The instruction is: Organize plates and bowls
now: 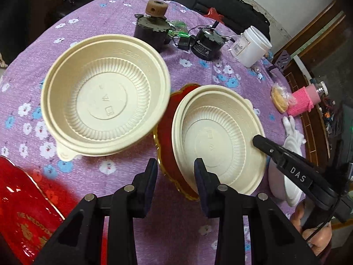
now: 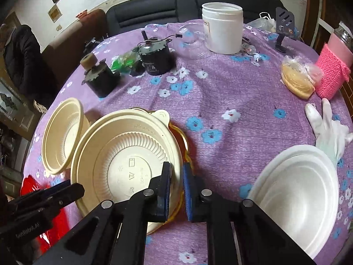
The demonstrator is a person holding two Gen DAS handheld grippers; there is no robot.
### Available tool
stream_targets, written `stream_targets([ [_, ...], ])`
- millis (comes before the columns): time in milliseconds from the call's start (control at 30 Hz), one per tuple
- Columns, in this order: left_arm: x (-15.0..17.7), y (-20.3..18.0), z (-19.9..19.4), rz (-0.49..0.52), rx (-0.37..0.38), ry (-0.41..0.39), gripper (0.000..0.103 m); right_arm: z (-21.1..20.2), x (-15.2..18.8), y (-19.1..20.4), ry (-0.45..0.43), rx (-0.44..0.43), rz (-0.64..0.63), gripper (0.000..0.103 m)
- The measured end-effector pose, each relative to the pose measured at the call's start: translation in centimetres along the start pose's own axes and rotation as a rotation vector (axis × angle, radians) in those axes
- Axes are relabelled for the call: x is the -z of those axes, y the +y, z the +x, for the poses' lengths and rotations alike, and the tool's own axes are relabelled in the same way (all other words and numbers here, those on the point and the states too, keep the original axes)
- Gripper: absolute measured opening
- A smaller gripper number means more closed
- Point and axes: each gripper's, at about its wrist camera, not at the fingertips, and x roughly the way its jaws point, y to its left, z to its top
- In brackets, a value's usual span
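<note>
Cream plastic is the theme on our purple flowered tablecloth (image 2: 231,92): two ribbed takeaway bowls and a plain white bowl (image 2: 295,196) off to the right.

The near cream bowl (image 2: 123,161) sits mouth up inside a red plate with a gold scalloped edge (image 1: 169,145), so we'd guess bowl and plate are getting sorted out from each other. Our right gripper (image 2: 176,190) has its jaws straddling that bowl's near wall, one pad inside, one outside between bowl and plate rim. The gap is narrow, but we honestly can't tell if the pads are pinching the wall yet or just about to. Rim grabs make sense here, since the thing's too wide to span.

The second cream bowl (image 1: 106,101) is left of it, also mouth up. From the left wrist view its edge seems to overlap the red plate's, and it looks a bit tipped, though fisheye makes that hard to call.

Being round, the bowls have no real long axis, so the pull tabs are the only direction cue. The near bowl's tab (image 2: 162,116) points away from us toward the far side of the table; the other's tab (image 1: 65,153) points back toward the left gripper.

Our left gripper (image 1: 175,169) is holding nothing, jaws moderately apart, hovering over the near edge of the red plate. Another glossy red plate (image 1: 24,209) is at the far left.
</note>
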Motion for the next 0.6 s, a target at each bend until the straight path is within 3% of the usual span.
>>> stream_targets([
  [300,-0.6,-0.8,-0.6,-0.015,0.055,-0.032,0.033,0.2,0.1,-0.6,0.002,-0.015,0.011,0.012],
  [467,-0.8,-1.7,0.9,0.009,0.036,0.008,0.03,0.2,0.2,-0.7,-0.008,-0.025,0.017,0.012],
  [600,-0.4,-2.5,0.5,0.041,0.014,-0.007,0.025,-0.3,0.5,-0.5,-0.04,0.001,0.009,0.012],
])
